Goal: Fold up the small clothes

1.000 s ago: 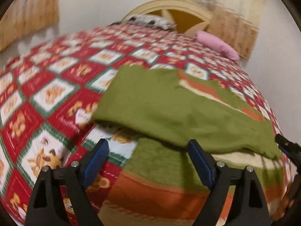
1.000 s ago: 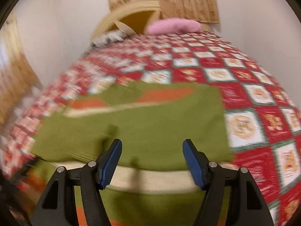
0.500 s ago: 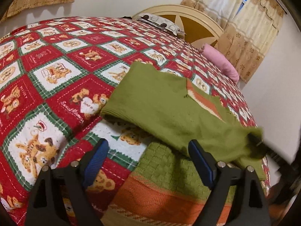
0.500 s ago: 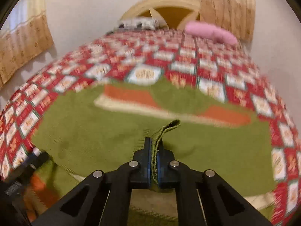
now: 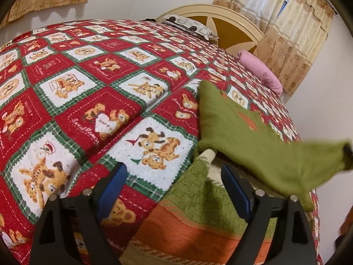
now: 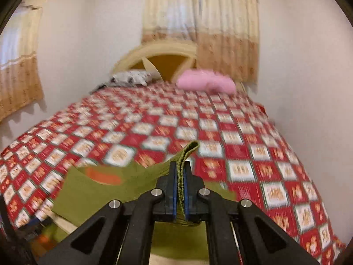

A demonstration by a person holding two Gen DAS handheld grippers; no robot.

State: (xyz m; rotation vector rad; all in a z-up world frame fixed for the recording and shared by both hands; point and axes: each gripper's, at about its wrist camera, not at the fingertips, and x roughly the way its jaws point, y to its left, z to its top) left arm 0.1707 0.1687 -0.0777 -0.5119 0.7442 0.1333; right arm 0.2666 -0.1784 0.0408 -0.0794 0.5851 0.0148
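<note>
A small green knit sweater (image 5: 238, 132) with orange and cream bands lies on the bed near its front edge. My right gripper (image 6: 181, 183) is shut on a green edge of the sweater (image 6: 183, 156) and holds that edge up off the bed. In the left wrist view the raised part stretches to the right, pinched by the right gripper's tip (image 5: 347, 149). My left gripper (image 5: 174, 187) is open above the sweater's lower hem and the bedspread; nothing sits between its blue pads (image 5: 112, 190).
The bed carries a red, green and white patchwork bedspread (image 5: 99, 101) with bear pictures. A pink pillow (image 6: 207, 84) and a patterned pillow (image 6: 130, 77) lie by the headboard (image 5: 231, 24). Walls and curtains (image 6: 220, 33) surround the bed.
The right gripper shut on the sweater's green edge and then lifted it off the bed. The left gripper stayed open and swung a little to the left.
</note>
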